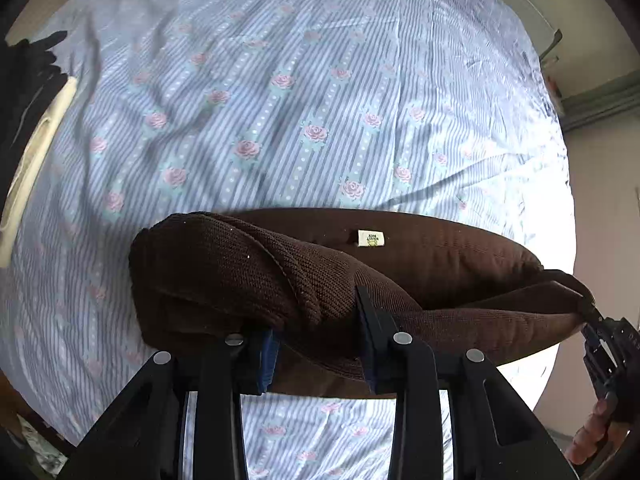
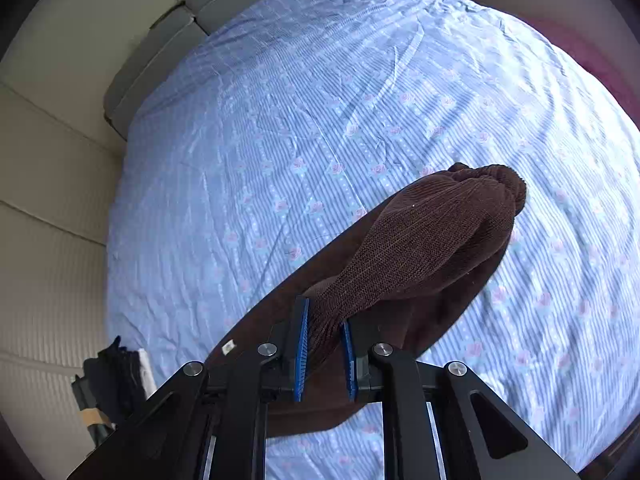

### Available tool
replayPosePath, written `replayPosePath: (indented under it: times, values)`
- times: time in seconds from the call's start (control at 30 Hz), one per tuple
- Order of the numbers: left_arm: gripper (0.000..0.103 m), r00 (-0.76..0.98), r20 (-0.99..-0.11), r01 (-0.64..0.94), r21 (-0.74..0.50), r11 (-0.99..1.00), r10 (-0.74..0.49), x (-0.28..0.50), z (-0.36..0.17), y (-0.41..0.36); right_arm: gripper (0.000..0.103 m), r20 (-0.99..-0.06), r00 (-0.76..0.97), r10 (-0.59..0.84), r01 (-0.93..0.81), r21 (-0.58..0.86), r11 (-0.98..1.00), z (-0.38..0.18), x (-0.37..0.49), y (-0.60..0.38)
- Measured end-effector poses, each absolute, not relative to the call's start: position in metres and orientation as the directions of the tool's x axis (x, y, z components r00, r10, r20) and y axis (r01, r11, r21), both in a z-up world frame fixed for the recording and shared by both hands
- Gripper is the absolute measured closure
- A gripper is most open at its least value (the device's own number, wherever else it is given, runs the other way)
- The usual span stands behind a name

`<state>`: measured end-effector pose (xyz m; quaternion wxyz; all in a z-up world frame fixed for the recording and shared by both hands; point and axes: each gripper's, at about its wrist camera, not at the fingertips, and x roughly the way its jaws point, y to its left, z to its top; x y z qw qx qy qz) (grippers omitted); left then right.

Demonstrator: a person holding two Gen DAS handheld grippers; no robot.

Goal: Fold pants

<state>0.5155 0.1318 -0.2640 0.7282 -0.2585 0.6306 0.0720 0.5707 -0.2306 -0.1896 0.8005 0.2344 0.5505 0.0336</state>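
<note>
Pants (image 1: 440, 256) label facing left view, clothes pile (image 2: 116, 376) right view

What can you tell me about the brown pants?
The brown pants look soft and ribbed, like corduroy, with a knitted stretchy band at the top. A small pale label is sewn inside. They are held up above the blue striped sheet with pink roses, stretched between two grippers. The left gripper pinches one part, and the right gripper pinches the knitted band. The rest hangs down loosely below.
</note>
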Motion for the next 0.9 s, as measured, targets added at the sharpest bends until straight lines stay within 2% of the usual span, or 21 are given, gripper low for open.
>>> replayPosePath:
  times: [0.17, 0.2, 0.23, 0.3, 0.37, 0.43, 0.47, 0.6, 0.73, 0.9]
  values:
    - [0.066, 0.113, -0.968, -0.430, -0.249, 0.868, -0.222, 0.541, -0.281, 0.134, 0.084, -0.884, 0.360, 0.298, 0.214, 0.389, 0.896, -0.223, 0.604, -0.227]
    - [0.066, 0.103, -0.968, -0.427, -0.252, 0.869, -0.230, 0.543, -0.281, 0.135, 0.077, -0.887, 0.357, 0.293, 0.206, 0.381, 0.901, -0.225, 0.607, -0.226]
    - [0.065, 0.101, -0.965, -0.424, -0.261, 0.867, -0.241, 0.545, -0.279, 0.137, 0.064, -0.893, 0.355, 0.277, 0.202, 0.362, 0.910, -0.224, 0.610, -0.225]
    - [0.058, 0.118, -0.956, -0.413, -0.293, 0.862, -0.268, 0.543, -0.268, 0.139, 0.050, -0.890, 0.400, 0.218, 0.197, 0.316, 0.928, -0.211, 0.608, -0.228]
    - [0.035, 0.147, -0.950, -0.377, -0.313, 0.872, -0.277, 0.539, -0.253, 0.136, 0.043, -0.873, 0.461, 0.161, 0.168, 0.264, 0.950, -0.189, 0.600, -0.230]
    - [0.018, 0.224, -0.947, -0.309, -0.292, 0.905, -0.228, 0.534, -0.230, 0.129, 0.039, -0.844, 0.525, 0.112, 0.124, 0.206, 0.971, -0.168, 0.587, -0.233]
    - [0.013, 0.276, -0.944, -0.277, -0.259, 0.925, -0.181, 0.530, -0.215, 0.125, 0.037, -0.829, 0.551, 0.093, 0.104, 0.178, 0.979, -0.160, 0.581, -0.235]
    - [0.009, 0.382, -0.923, -0.134, -0.096, 0.986, -0.038, 0.518, -0.181, 0.100, 0.036, -0.815, 0.577, 0.047, 0.067, 0.105, 0.992, -0.156, 0.560, -0.252]
    - [0.009, 0.388, -0.922, -0.023, -0.006, 1.000, 0.004, 0.495, -0.183, 0.065, 0.036, -0.857, 0.513, 0.040, 0.081, 0.095, 0.992, -0.183, 0.557, -0.276]
    - [0.010, 0.331, -0.943, 0.007, -0.005, 1.000, -0.007, 0.454, -0.214, 0.028, 0.036, -0.913, 0.396, 0.100, 0.098, 0.151, 0.984, -0.230, 0.567, -0.302]
